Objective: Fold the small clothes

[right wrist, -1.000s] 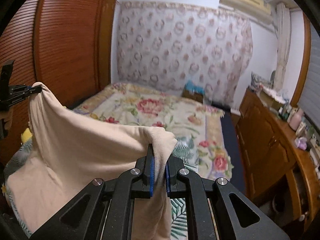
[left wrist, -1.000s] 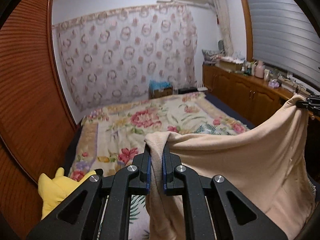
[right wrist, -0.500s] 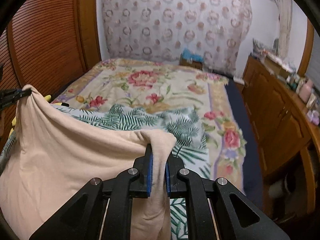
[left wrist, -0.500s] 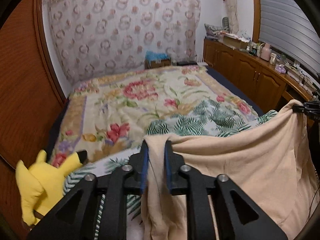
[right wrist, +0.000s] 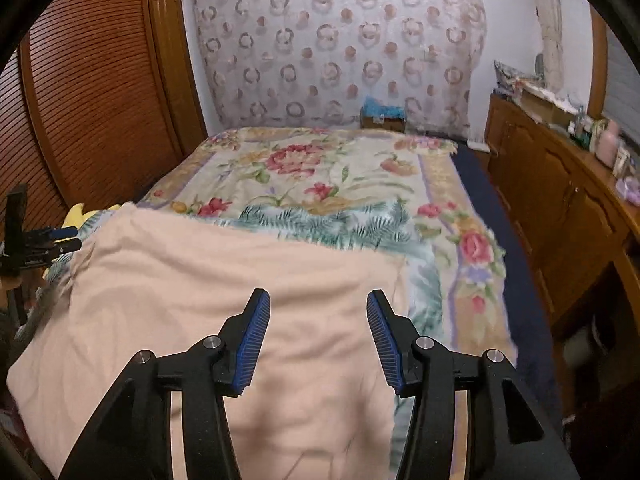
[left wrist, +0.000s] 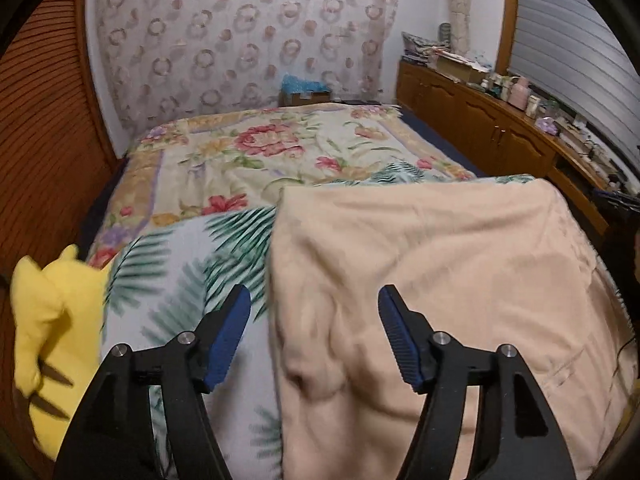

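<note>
both jaws opening with nothing pinched, left hand-held gripper [left wrist: 314, 336] and right hand-held gripper [right wrist: 318, 340] over the peach fleece garment [right wrist: 224, 304] spread on the floral-quilted bed [right wrist: 320, 176]; we'd smooth wrinkles before re-pinching corners.

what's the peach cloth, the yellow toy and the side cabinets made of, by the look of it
Peach cloth: seems a soft knit or fleece, matte, slightly fuzzy, lying in loose rounded folds. Yellow toy: plush fabric, matte, softly stuffed shape; it is blurred, so the pile is unclear. Cabinets: wood or wood veneer, reddish brown with a light sheen and raised arched door panels.
</note>
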Demonstrator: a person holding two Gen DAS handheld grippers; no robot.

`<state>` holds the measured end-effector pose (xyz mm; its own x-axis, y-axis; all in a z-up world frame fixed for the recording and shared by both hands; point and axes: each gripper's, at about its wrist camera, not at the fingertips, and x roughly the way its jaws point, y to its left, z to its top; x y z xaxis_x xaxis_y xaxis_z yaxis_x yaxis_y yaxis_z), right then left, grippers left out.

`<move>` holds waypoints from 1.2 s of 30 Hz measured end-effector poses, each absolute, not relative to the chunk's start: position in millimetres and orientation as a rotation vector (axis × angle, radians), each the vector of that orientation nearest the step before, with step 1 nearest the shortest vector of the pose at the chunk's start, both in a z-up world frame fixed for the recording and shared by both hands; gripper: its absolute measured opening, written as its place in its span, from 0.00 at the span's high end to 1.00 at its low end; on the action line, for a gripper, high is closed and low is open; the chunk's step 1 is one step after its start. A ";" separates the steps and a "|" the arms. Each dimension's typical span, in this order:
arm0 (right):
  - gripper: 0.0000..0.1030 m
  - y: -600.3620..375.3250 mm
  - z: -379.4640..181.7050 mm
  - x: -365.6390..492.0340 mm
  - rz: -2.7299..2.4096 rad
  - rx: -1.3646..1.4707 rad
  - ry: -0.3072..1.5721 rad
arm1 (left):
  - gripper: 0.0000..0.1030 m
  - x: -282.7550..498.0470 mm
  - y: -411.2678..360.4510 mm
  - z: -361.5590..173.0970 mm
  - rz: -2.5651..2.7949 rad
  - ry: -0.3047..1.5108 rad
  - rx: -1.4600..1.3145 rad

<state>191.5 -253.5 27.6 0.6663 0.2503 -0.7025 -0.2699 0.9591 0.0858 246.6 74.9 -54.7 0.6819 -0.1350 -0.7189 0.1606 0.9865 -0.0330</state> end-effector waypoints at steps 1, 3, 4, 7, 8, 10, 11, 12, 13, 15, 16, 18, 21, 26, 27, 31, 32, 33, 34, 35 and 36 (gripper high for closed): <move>0.49 -254.5 22.4 186.0 0.289 -0.027 0.815 | 0.35 241.2 76.8 -56.2 -0.164 0.804 0.027; 0.49 -255.9 13.7 180.4 0.275 -0.045 0.853 | 0.35 231.5 79.9 -58.5 -0.167 0.812 0.006; 0.49 -256.4 11.7 177.2 0.273 -0.051 0.865 | 0.35 227.8 81.3 -59.8 -0.163 0.813 0.006; 0.49 -261.2 5.8 168.2 0.277 -0.033 0.904 | 0.53 220.5 81.0 -63.1 -0.175 0.828 0.022; 0.49 -262.5 3.7 169.7 0.275 -0.030 0.914 | 0.55 219.2 80.8 -64.8 -0.178 0.834 0.022; 0.49 -265.2 -2.2 171.4 0.267 -0.026 0.931 | 0.65 219.8 82.9 -70.0 -0.175 0.847 0.020; 0.50 -266.7 -4.2 172.8 0.267 -0.020 0.939 | 0.69 220.8 83.6 -71.6 -0.173 0.855 0.017; 0.50 -266.6 -5.4 174.5 0.263 -0.016 0.945 | 0.70 222.2 84.9 -72.7 -0.175 0.859 0.004; 0.50 -267.3 -6.6 175.1 0.261 -0.015 0.948 | 0.71 221.3 86.2 -73.3 -0.182 0.858 -0.009; 0.50 -263.4 -6.1 182.1 0.259 -0.015 0.951 | 0.72 220.9 85.7 -73.1 -0.192 0.853 -0.019; 0.51 -262.1 -7.2 182.9 0.260 -0.017 0.950 | 0.72 221.0 84.3 -73.0 -0.196 0.852 -0.016; 0.52 -258.2 -9.7 185.3 0.258 -0.027 0.945 | 0.72 222.5 79.7 -74.0 -0.209 0.855 -0.011; 0.57 -257.3 -9.8 188.9 0.261 -0.027 0.936 | 0.72 225.7 74.5 -77.0 -0.218 0.866 -0.003; 0.62 -251.6 -17.1 183.9 0.256 -0.054 0.925 | 0.72 233.5 70.5 -84.0 -0.215 0.891 0.003; 0.63 -251.1 -17.4 183.9 0.255 -0.062 0.922 | 0.72 234.8 70.4 -85.4 -0.214 0.896 0.005; 0.80 -249.5 -21.0 185.4 0.255 -0.082 0.915 | 0.72 238.7 66.3 -86.2 -0.209 0.904 0.016; 0.84 -248.9 -21.3 185.9 0.260 -0.083 0.912 | 0.72 239.6 65.7 -86.4 -0.209 0.903 0.019; 0.90 -248.6 -20.4 185.7 0.266 -0.084 0.906 | 0.72 239.5 66.1 -86.7 -0.208 0.901 0.021; 0.93 -248.1 -19.0 185.5 0.279 -0.083 0.902 | 0.75 240.5 66.4 -87.2 -0.205 0.900 0.023; 0.94 -247.8 -17.5 185.0 0.295 -0.079 0.898 | 0.80 240.4 66.9 -87.7 -0.199 0.900 0.025; 0.95 -248.3 -14.2 184.1 0.307 -0.071 0.889 | 0.81 240.5 67.7 -87.3 -0.194 0.900 0.026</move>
